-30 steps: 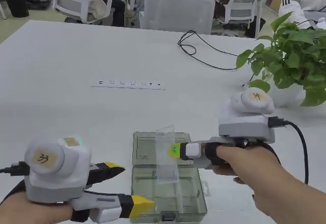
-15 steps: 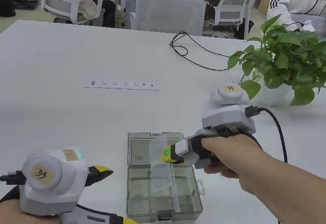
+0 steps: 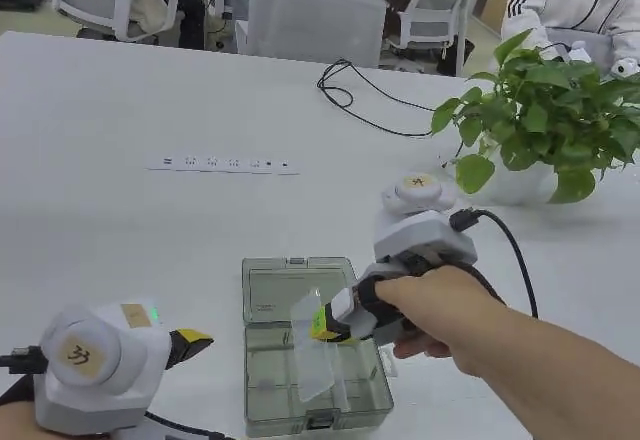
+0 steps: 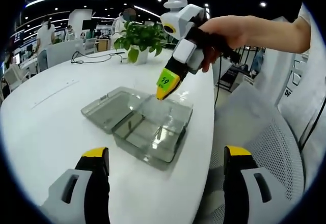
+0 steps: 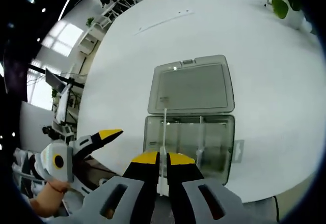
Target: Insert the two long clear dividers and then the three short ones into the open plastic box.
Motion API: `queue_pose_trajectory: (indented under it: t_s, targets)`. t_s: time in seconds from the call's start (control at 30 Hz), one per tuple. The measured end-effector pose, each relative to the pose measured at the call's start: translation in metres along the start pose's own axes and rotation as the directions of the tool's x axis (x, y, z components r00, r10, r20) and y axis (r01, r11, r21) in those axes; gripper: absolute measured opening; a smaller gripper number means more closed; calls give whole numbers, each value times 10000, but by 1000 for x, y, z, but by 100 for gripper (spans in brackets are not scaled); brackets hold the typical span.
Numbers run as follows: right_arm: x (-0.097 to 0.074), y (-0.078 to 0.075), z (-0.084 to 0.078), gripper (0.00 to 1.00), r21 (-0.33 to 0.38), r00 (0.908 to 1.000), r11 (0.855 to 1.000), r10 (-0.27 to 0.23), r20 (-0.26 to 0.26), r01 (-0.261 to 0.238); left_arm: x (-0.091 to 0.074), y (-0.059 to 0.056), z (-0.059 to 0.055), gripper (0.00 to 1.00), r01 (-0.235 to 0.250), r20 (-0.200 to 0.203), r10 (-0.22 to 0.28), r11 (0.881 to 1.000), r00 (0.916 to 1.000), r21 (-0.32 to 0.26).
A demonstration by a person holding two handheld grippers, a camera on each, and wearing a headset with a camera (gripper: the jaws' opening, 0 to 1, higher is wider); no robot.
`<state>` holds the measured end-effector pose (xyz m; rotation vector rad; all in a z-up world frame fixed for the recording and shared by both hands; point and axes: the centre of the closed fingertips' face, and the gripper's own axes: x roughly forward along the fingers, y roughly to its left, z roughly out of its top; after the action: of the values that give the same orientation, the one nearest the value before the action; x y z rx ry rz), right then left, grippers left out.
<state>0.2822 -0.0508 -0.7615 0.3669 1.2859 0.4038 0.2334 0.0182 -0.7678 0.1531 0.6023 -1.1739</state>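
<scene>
Clear divider (image 5: 164, 127) clamped edge-on in right gripper (image 5: 162, 157), tilted over the open plastic box (image 3: 262, 400) on the worktop (image 3: 120, 220); probably the second long one. Next: line up with slots, press down. Left gripper (image 4: 166, 151) spread, empty, nearby.

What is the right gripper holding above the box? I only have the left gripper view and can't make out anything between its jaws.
Observer: The right gripper view shows the right gripper shut on a clear divider, seen edge-on.
Operator: Where does it line up?
Observer: In that view it runs over the open box toward the lid, left of the tray's centre.
Operator: Is any divider standing in the tray yet?
Observer: One thin clear strip appears to stand in the tray, parallel to the held one.
</scene>
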Motion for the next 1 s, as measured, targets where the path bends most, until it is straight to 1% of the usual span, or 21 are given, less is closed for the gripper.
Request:
queue_pose_trajectory:
  t_s: [0.03, 0.2, 0.27, 0.33, 0.5, 0.7, 1.0]
  targets:
    - [1, -1, -1, 7, 12, 9999, 9999, -100, -43, 100, 0, 0, 0, 95, 18, 12, -18, 10000, 10000, 10]
    - [7, -3, -4, 7, 93, 9995, 9996, -257, -193, 258, 0, 0, -2, 96, 122, 6, -122, 9999, 9999, 113]
    - [9, -7, -5, 7, 98, 9987, 9989, -446, -238, 449, -1, 0, -2, 96, 155, -5, -155, 9998, 9999, 118]
    - [11, -9, -6, 7, 187, 9986, 9988, -452, -274, 457, -1, 0, -3, 96, 173, -7, -173, 9998, 9998, 125]
    - [14, -12, -8, 7, 157, 9978, 9981, -588, -306, 593, -2, -1, -5, 96, 222, 12, -222, 9996, 9998, 158]
    - [17, -10, -7, 7, 168, 9976, 9980, -611, -317, 617, -2, -2, -7, 96, 257, 18, -257, 9996, 9997, 132]
    - [21, -12, -9, 7, 39, 9963, 9971, -761, -393, 763, -1, -2, -5, 95, 289, 159, -289, 9996, 9995, 9]
